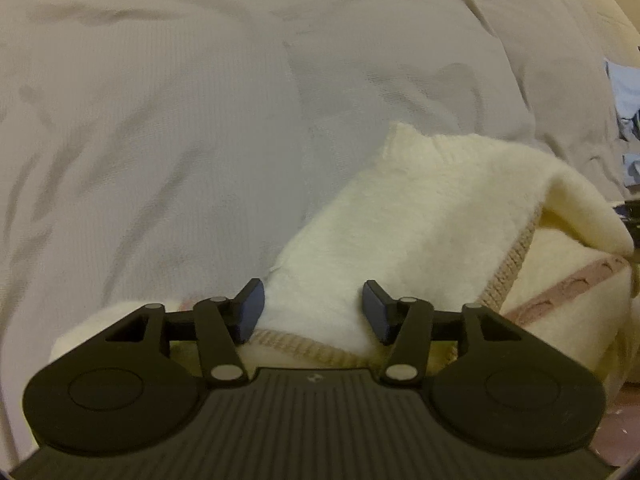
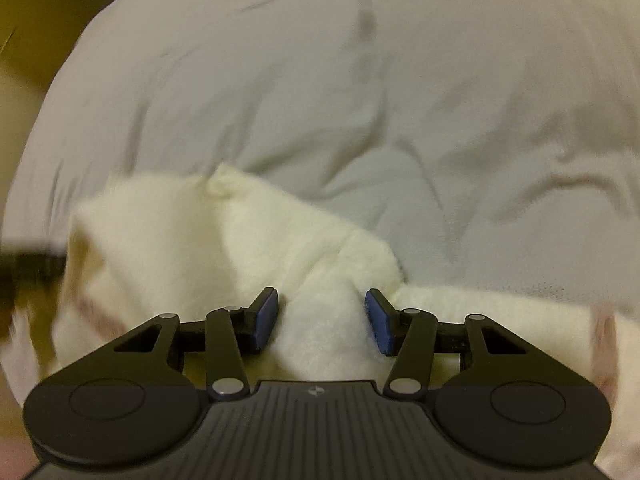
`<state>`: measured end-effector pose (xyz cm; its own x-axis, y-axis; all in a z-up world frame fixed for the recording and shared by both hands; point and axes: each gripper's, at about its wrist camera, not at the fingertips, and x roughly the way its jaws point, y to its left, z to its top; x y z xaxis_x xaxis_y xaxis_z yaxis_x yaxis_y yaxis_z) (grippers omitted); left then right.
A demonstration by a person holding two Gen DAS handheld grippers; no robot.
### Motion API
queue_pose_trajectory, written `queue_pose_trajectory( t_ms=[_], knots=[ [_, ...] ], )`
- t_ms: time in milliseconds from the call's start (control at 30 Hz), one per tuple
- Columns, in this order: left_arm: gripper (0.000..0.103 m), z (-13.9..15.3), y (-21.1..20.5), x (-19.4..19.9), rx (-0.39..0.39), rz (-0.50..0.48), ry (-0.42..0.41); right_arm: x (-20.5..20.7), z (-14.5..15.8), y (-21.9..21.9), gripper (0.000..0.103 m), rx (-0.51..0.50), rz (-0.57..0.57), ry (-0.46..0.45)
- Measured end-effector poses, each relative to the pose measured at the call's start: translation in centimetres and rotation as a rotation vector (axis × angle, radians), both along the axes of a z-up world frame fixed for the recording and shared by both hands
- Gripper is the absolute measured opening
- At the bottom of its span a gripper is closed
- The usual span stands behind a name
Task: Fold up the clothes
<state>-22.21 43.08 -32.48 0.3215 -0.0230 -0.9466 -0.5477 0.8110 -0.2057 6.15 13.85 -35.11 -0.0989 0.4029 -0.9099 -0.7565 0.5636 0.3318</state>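
A fluffy cream sweater [image 1: 420, 216] with beige ribbed trim [image 1: 508, 264] and a pink band [image 1: 568, 284] lies bunched on the pale bedcover. My left gripper [image 1: 314, 312] hovers over its folded-over part, jaws apart, the blue pads [image 1: 252, 312] clear of the fabric lying between them. In the right wrist view the same sweater [image 2: 224, 240] is blurred. My right gripper [image 2: 322, 316] stands open over a raised ridge of the cloth, which sits between the pads [image 2: 378, 320] with a gap at the left pad.
Wrinkled light grey bedcover [image 1: 168, 128] fills most of both views. Blue items [image 1: 626, 100] show at the right edge of the left wrist view. A dark blurred object [image 2: 28, 268] enters at the left edge of the right wrist view. The bed's edge curves at upper left [image 2: 76, 60].
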Motion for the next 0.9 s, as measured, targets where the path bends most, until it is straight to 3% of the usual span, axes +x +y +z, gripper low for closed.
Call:
queue_pose_trajectory(
  t_ms=[167, 233, 267, 300, 367, 400, 433, 467, 500, 600, 667, 900],
  knots=[
    [0.079, -0.9, 1.1, 1.2, 0.005, -0.039, 0.027, 2.7, 0.2, 1.2, 0.053, 0.037, 0.094, -0.053],
    [0.080, -1.5, 1.1, 1.1, -0.012, -0.034, 0.028, 2.9, 0.5, 2.1, 0.064, 0.052, 0.153, -0.095],
    [0.078, -1.8, 1.0, 1.0, -0.025, -0.033, 0.021, 2.8, 0.5, 2.8, 0.078, 0.039, 0.186, -0.116],
    [0.076, -2.0, 0.7, 1.1, -0.028, -0.042, 0.014, 2.7, 0.3, 3.2, 0.082, 0.017, 0.208, -0.131],
    [0.065, -2.2, -0.1, 1.5, -0.017, -0.067, 0.009, 3.2, -1.0, 3.6, 0.082, -0.022, 0.223, -0.106],
    [0.060, -2.2, -0.5, 1.6, -0.008, -0.080, 0.006, 3.7, -1.8, 3.5, 0.082, -0.035, 0.198, -0.047],
    [0.043, -2.1, -0.9, 1.7, 0.006, -0.094, 0.005, 4.4, -3.2, 3.4, 0.082, -0.048, 0.157, 0.031],
    [0.031, -1.9, -1.3, 1.7, 0.028, -0.103, 0.006, 4.9, -4.4, 3.2, 0.080, -0.058, 0.116, 0.098],
    [0.027, -1.5, -1.6, 1.7, 0.056, -0.100, 0.002, 4.7, -4.9, 3.0, 0.065, -0.051, 0.101, 0.119],
    [0.016, 0.7, -1.9, 1.3, 0.129, -0.065, -0.038, 2.6, -3.1, 3.3, 0.034, -0.033, 0.180, -0.014],
    [0.015, 3.1, -1.9, 0.6, 0.173, -0.026, -0.085, 1.7, -1.1, 2.9, 0.025, -0.022, 0.180, -0.106],
    [0.014, 12.3, -2.1, -1.3, 0.327, 0.079, -0.246, -0.9, 9.9, 0.6, 0.020, 0.125, 0.141, -0.440]
  ],
)
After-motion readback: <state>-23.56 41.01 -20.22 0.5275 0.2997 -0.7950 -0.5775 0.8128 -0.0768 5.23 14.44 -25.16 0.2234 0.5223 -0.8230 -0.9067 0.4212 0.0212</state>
